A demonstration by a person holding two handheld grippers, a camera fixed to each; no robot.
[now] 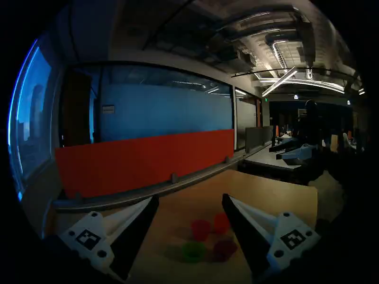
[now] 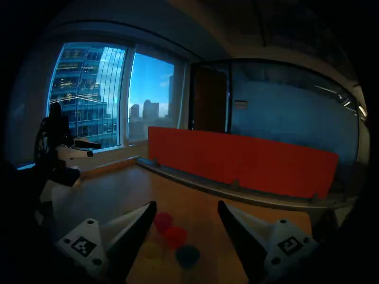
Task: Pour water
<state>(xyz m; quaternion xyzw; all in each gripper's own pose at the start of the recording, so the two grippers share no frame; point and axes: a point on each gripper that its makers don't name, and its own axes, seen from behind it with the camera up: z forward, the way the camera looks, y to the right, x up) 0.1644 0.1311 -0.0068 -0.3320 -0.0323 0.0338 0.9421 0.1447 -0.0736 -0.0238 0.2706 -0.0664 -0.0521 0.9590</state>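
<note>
The left gripper [image 1: 189, 197], with white fingers lined black on their inner faces, is held wide open above a light brown wooden table [image 1: 284, 194], and nothing is gripped between its fingers. In the left gripper view, four small round cups are seen standing close together on the table, in the gap between the fingers and apart from them: a red cup [image 1: 201, 228], an orange-red cup [image 1: 221, 222] just beside it, a green cup [image 1: 193, 251] nearer the camera and a dark red cup [image 1: 224, 249] at its side. Behind the table a long orange-red partition panel [image 1: 142, 161] is set before a frosted glass wall [image 1: 161, 109]. The right gripper [image 2: 186, 203], of the same make, is likewise spread wide and grips nothing. In the right gripper view, small cups are clustered on the table between its fingers: a pinkish red cup [image 2: 162, 221], a bright red cup [image 2: 175, 235], a yellowish cup [image 2: 152, 249] and a blue cup [image 2: 188, 255]. In the dim light it cannot be told whether any cup holds water. A tall window [image 2: 109, 94] onto city towers is seen beyond the table.
</note>
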